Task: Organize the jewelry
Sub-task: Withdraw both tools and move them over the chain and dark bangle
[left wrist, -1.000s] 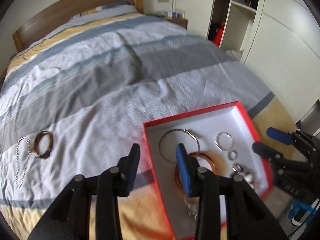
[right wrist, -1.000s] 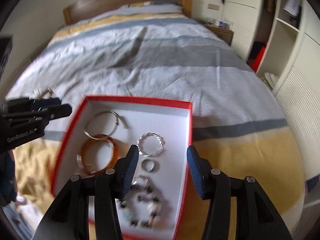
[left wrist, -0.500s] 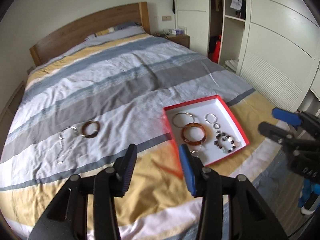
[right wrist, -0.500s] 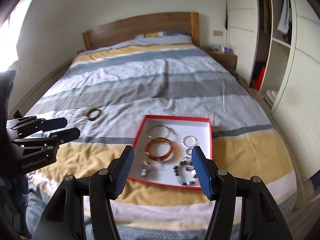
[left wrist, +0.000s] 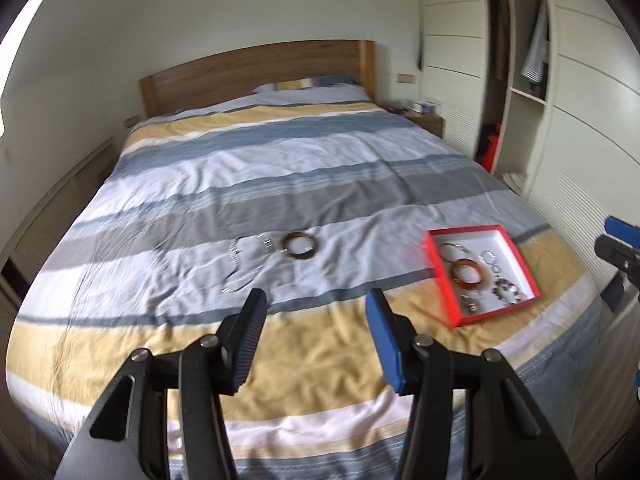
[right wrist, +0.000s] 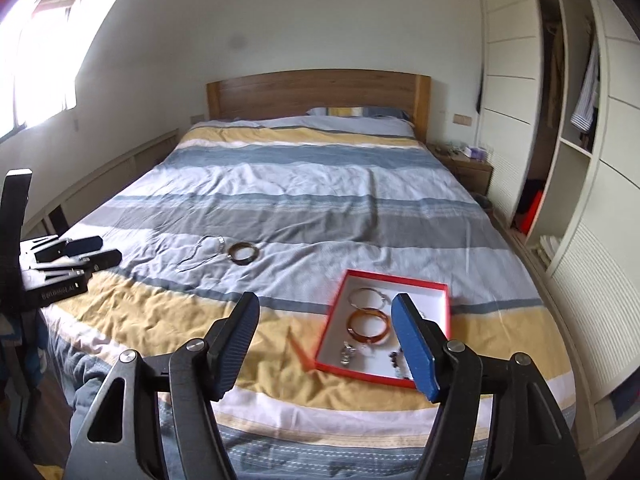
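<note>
A red box [left wrist: 439, 276] [right wrist: 334, 328] with a white inside lies near the foot of the striped bed. In it are an amber bangle [left wrist: 467, 273] [right wrist: 368, 325], a silver hoop [right wrist: 367, 297], small rings and a beaded bracelet [left wrist: 507, 291]. Further left on the bedspread lie a dark brown bangle [left wrist: 300, 243] [right wrist: 242, 252] and a thin silver chain [left wrist: 244, 258] [right wrist: 200, 255]. My left gripper [left wrist: 316, 312] hovers over the foot of the bed, jaws opening, nothing between them. My right gripper [right wrist: 325, 318] is held back from the box, jaws opening and empty.
The bed [right wrist: 304, 200] has a wooden headboard [right wrist: 316, 92] and a pillow. A nightstand [right wrist: 468, 168] stands at its far right, beside white wardrobes with open shelves [right wrist: 568, 120]. A window [right wrist: 36, 60] lights the left wall. The bed's edge and floor lie below both grippers.
Both grippers have pulled back and up from the red box, so the whole bed now shows. Both pairs of jaws have widened. The jewelry has not moved.
</note>
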`<state>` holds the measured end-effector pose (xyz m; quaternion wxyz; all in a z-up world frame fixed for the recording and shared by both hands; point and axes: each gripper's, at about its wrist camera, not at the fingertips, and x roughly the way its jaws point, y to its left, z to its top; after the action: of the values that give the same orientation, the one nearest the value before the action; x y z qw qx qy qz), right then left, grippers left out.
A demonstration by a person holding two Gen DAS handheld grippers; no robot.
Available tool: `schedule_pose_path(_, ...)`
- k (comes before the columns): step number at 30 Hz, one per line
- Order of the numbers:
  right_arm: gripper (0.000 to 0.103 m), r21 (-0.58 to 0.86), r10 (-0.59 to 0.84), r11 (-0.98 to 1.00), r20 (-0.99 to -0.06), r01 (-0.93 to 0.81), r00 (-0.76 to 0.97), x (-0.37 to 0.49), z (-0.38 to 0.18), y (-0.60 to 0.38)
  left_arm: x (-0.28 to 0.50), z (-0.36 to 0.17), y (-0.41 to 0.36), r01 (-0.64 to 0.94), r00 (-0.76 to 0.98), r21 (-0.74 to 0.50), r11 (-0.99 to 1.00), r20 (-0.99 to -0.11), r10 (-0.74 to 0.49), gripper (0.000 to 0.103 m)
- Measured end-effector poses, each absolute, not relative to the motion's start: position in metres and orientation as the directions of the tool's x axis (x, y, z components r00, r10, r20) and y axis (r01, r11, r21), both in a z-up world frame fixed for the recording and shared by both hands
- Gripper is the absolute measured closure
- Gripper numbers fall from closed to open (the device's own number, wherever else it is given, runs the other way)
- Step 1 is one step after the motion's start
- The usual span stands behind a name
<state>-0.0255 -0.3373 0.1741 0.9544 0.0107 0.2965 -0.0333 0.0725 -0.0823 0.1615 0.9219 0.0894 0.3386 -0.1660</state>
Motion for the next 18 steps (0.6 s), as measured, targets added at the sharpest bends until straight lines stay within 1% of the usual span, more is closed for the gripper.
schedule_pose_path(2,0.035,-0.007,-0.048,0.998,-0.579,0.054,0.814,-0.018,0.169,-0.328,0.077,0.156,-0.063,0.344,0.717,0.040,0.938,-0.657,-0.235,0.053)
schedule_pose_path(4,0.032,-0.011,-0.039,0.999,-0.591,0.040,0.806,-0.011,0.164,-0.319,0.080,0.149,-0.048,0.333,0.718,0.041,0.942,-0.659,-0.225,0.052)
schedule_pose_path(6,0.026,-0.011,-0.025,1.000,-0.606,0.023,0.795,0.002,0.156,-0.311,0.087,0.139,-0.034,0.324,0.715,0.037,0.945,-0.664,-0.219,0.049)
schedule_pose_path(7,0.025,-0.010,-0.016,1.000,-0.613,0.013,0.790,0.008,0.152,-0.308,0.092,0.133,-0.027,0.317,0.713,0.035,0.948,-0.667,-0.213,0.047)
schedule_pose_path(18,0.024,0.032,0.067,0.998,-0.707,-0.063,0.704,0.106,0.081,-0.280,0.160,0.058,-0.001,0.253,0.672,0.033,0.967,-0.725,-0.151,0.047)
